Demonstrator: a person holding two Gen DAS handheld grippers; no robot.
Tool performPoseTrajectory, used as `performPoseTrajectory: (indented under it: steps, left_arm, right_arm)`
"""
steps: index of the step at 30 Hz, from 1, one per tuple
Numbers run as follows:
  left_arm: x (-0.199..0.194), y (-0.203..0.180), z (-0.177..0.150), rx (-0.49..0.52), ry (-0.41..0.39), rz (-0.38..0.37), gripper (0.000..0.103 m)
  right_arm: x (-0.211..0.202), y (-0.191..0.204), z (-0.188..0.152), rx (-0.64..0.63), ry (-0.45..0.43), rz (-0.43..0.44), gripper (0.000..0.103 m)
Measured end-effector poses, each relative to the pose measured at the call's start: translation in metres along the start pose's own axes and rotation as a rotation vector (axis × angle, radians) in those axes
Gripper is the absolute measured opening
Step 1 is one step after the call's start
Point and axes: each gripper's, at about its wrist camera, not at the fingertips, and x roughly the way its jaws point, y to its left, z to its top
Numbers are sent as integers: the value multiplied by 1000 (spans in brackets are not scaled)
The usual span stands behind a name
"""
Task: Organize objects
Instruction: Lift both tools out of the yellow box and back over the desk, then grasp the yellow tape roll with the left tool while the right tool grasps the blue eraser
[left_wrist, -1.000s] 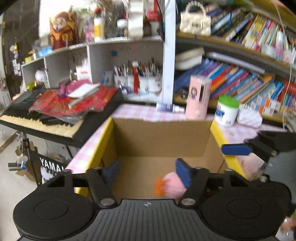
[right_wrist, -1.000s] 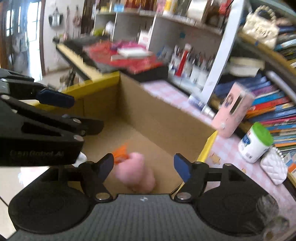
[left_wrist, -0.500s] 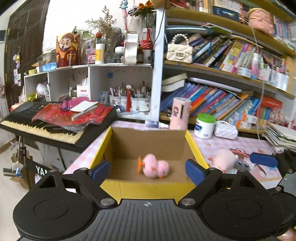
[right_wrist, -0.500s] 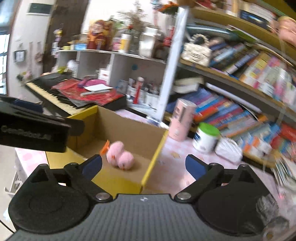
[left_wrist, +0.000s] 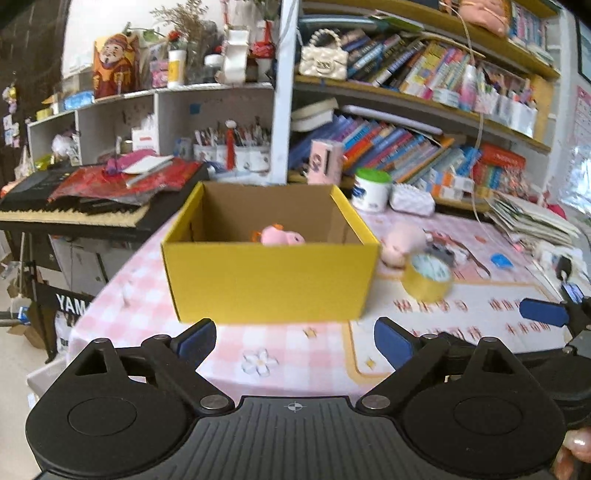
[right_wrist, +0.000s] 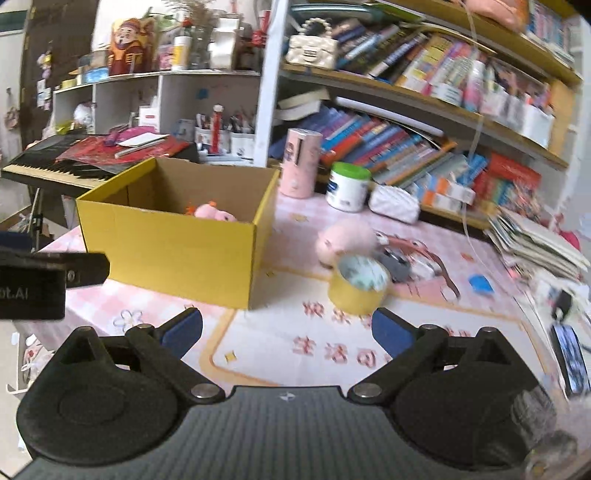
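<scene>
Both claws are released and hold nothing: the left claw (left_wrist: 294, 339) and the right claw (right_wrist: 287, 328) have just been opening their jaws. The yellow cardboard box (right_wrist: 173, 242) stands on the pink checked table (right_wrist: 295, 343) and already contains a pink plush toy (right_wrist: 214, 213). Just right of the box stands a yellow roll of tape (right_wrist: 359, 286), and behind it lies a second pink plush toy (right_wrist: 345, 238). I judge the roll comes next: approach from above, and close across its outer wall.
</scene>
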Motion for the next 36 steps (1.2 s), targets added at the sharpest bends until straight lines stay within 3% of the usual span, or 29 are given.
performPoseTrajectory:
  steps: [9,17,26,36]
  left_arm:
    - [-2,-24,-15,72,46,-62,94]
    - [24,-58,-6,115,72,-104,94]
    - [67,-119,8,180,112,-171,94]
    - [140,-173,26,156,173,-139,94]
  right_arm:
    - [-20,-21,-28,72,49,-73,100]
    - [-13,-50,-31,122,71,-116,99]
    - [8,-124,-31,204,136,-206,99]
    - [47,-202,-18,230,143,-231,99]
